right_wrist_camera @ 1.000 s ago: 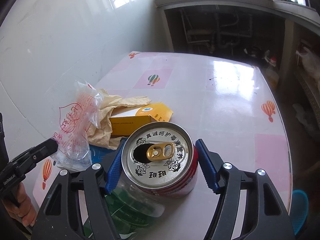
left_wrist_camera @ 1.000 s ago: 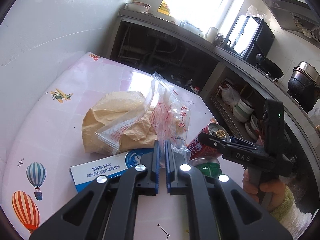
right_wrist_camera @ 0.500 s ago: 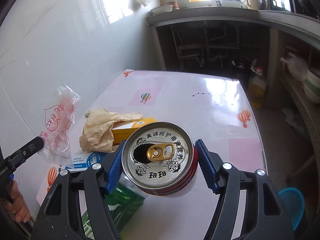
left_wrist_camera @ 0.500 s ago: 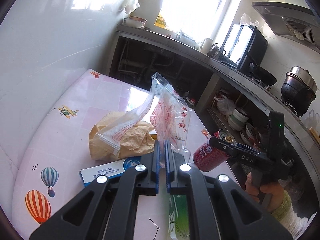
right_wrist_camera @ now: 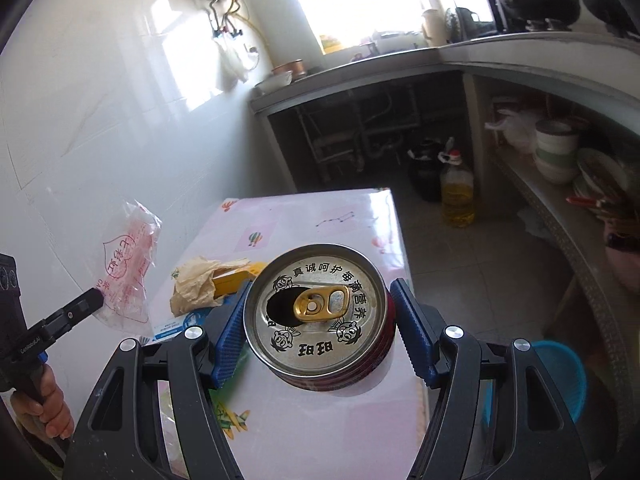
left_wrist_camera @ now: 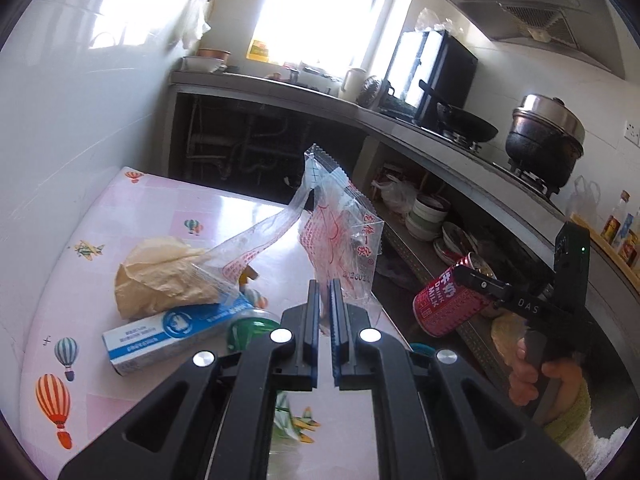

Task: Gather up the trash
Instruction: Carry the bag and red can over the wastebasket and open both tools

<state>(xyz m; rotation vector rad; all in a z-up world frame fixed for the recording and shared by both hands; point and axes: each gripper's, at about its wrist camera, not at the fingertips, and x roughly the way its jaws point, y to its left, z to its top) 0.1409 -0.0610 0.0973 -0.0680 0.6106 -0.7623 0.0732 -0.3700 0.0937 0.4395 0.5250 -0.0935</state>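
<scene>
My left gripper (left_wrist_camera: 325,300) is shut on a clear plastic bag with red print (left_wrist_camera: 340,236), held up above the pink table (left_wrist_camera: 168,216). The same bag (right_wrist_camera: 124,268) hangs at the left of the right wrist view. My right gripper (right_wrist_camera: 318,316) is shut on a red drink can with an opened silver top (right_wrist_camera: 314,312), lifted off the table; the can (left_wrist_camera: 448,300) shows past the table's right edge in the left wrist view. On the table lie a crumpled brown paper (left_wrist_camera: 164,276), a blue and white box (left_wrist_camera: 172,328), a yellow box (right_wrist_camera: 236,274) and a green wrapper (left_wrist_camera: 248,326).
A blue plastic basket (right_wrist_camera: 560,380) stands on the floor right of the table. A white tiled wall (left_wrist_camera: 72,128) runs along the table's left. A counter with a stove, pots and stacked bowls (left_wrist_camera: 428,212) curves around the right. An oil bottle (right_wrist_camera: 456,196) stands on the floor.
Both grippers rose and drew back from the table. The bag lifted clear of the paper pile, and the can went up off the tabletop and out over the table's right edge.
</scene>
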